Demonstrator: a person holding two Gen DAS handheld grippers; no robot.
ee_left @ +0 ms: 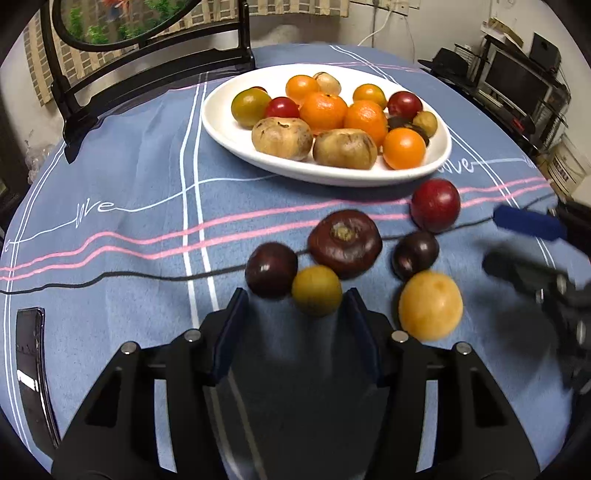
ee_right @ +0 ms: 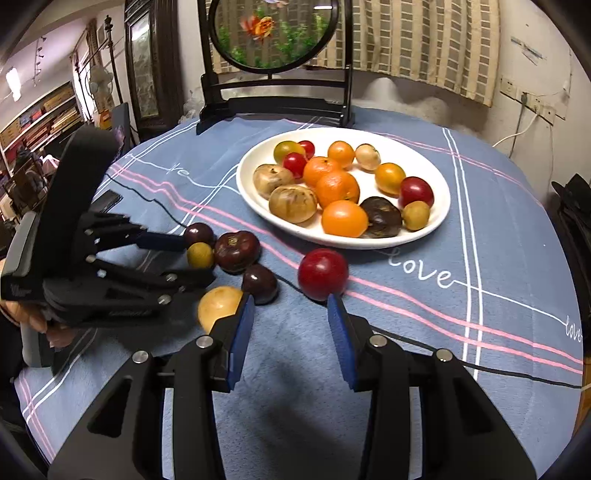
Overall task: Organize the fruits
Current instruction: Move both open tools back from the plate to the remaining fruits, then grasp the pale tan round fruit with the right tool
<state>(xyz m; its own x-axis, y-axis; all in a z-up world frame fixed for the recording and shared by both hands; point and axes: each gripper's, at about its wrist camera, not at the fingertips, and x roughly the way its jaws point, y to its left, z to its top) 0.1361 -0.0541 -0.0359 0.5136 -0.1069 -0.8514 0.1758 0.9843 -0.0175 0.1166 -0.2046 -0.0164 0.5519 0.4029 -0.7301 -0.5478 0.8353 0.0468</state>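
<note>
A white oval plate (ee_left: 229, 129) (ee_right: 436, 177) holds several fruits: oranges, red and yellow ones, brown ones. Loose fruits lie on the blue cloth in front of it. My left gripper (ee_left: 295, 299) (ee_right: 197, 254) is open, its jaws on either side of a small olive-yellow fruit (ee_left: 317, 290) (ee_right: 200, 254). Beside it lie a dark maroon fruit (ee_left: 345, 242) (ee_right: 236, 251), two small dark fruits (ee_left: 271, 269) (ee_left: 415, 254) and a pale yellow fruit (ee_left: 430, 305) (ee_right: 218, 304). My right gripper (ee_right: 291, 306) (ee_left: 517, 236) is open, just short of a red fruit (ee_right: 323, 274) (ee_left: 436, 205).
A dark wooden stand with a round painted panel (ee_right: 273, 33) (ee_left: 147, 74) stands at the table's far edge behind the plate. A dark phone (ee_left: 31, 373) (ee_right: 107, 201) lies on the cloth at the left. The round table's edge curves close on both sides.
</note>
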